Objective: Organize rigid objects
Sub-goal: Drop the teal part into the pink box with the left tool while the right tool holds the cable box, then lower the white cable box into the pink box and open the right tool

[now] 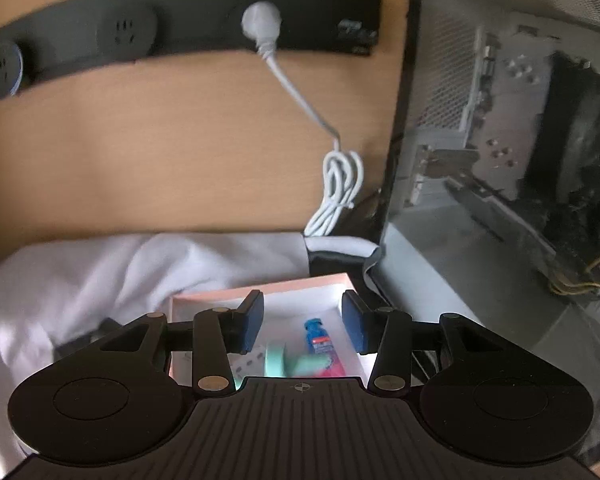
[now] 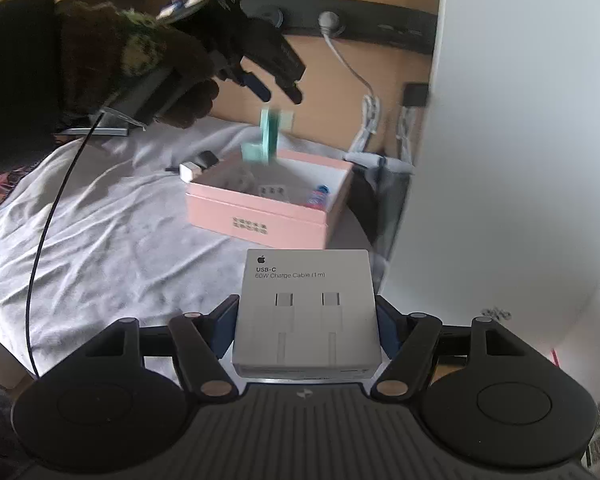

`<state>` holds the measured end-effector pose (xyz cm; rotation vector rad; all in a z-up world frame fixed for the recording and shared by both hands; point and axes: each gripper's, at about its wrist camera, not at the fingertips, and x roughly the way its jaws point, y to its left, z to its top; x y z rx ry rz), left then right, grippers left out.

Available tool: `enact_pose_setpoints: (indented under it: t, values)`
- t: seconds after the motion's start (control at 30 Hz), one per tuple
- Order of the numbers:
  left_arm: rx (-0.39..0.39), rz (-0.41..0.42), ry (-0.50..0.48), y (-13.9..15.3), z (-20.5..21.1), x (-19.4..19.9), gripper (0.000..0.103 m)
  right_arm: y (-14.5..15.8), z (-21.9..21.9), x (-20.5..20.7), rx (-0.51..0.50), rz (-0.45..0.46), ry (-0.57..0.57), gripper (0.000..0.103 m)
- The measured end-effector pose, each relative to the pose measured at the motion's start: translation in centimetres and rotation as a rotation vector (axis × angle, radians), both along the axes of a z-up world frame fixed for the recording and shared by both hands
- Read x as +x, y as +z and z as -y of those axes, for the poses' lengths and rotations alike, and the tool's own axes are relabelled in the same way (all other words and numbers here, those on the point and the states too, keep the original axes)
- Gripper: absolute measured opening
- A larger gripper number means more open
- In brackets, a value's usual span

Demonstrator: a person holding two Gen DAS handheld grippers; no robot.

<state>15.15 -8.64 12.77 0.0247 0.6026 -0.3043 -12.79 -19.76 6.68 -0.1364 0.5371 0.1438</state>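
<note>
A pink open box [image 2: 260,216] stands on the white cloth; in it lie a blue tube [image 1: 318,338] and a small pale card [image 2: 272,191]. My left gripper [image 2: 280,96], held by a gloved hand, hangs open above the box. A teal object [image 2: 270,132] is blurred in mid-air just under the left gripper's fingers, free of them. In the left wrist view this teal object [image 1: 278,362] shows low between the spread pads, over the box [image 1: 260,292]. My right gripper [image 2: 306,320] is shut on a white USB-C cable box [image 2: 306,280], in front of the pink box.
A black power strip [image 1: 180,20] with a white plug [image 1: 260,20] and a coiled cable [image 1: 336,196] runs along the wooden wall. A computer case [image 1: 500,140] stands to the right. Small white and black items [image 2: 198,164] lie left of the pink box. A black cord [image 2: 44,240] crosses the cloth.
</note>
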Motion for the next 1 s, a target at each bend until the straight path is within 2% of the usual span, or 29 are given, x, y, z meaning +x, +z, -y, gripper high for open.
enact_pose_setpoints:
  t: [0.17, 0.37, 0.53, 0.67, 0.77, 0.87, 0.93, 0.97, 1.0]
  values:
    - [-0.077, -0.017, -0.017, -2.1, -2.2, -1.8, 0.048, -0.2, -0.1, 0.3, -0.001, -0.017, -0.029, 0.069]
    - [-0.142, -0.074, -0.024, -5.5, -7.6, -9.2, 0.048, -0.8, -2.9, 2.7, -0.026, -0.075, 0.054, 0.069]
    - [-0.189, -0.162, 0.081, -8.9, -12.4, -15.4, 0.048, 0.2, -6.6, 6.2, -0.038, -0.117, 0.187, 0.069]
    - [-0.211, -0.181, 0.181, -10.2, -14.9, -19.3, 0.046, 3.3, -9.0, 10.6, -0.067, -0.088, 0.248, 0.069]
    - [-0.256, -0.185, 0.239, -10.9, -16.4, -22.1, 0.046, 6.2, -9.7, 15.4, -0.056, -0.045, 0.228, 0.069]
    - [-0.291, -0.194, 0.307, -11.6, -17.8, -24.3, 0.046, 7.9, -9.8, 20.5, -0.025, 0.019, 0.140, 0.069]
    - [-0.304, -0.204, 0.358, -12.1, -18.6, -25.3, 0.046, 7.9, -9.6, 22.9, 0.009, 0.071, 0.096, 0.074]
    - [-0.303, -0.206, 0.388, -12.3, -19.1, -25.9, 0.046, 7.5, -9.7, 24.1, 0.005, 0.065, 0.072, 0.082]
    - [-0.303, -0.211, 0.416, -12.5, -19.5, -26.2, 0.046, 6.9, -9.9, 25.3, -0.008, 0.035, 0.052, 0.083]
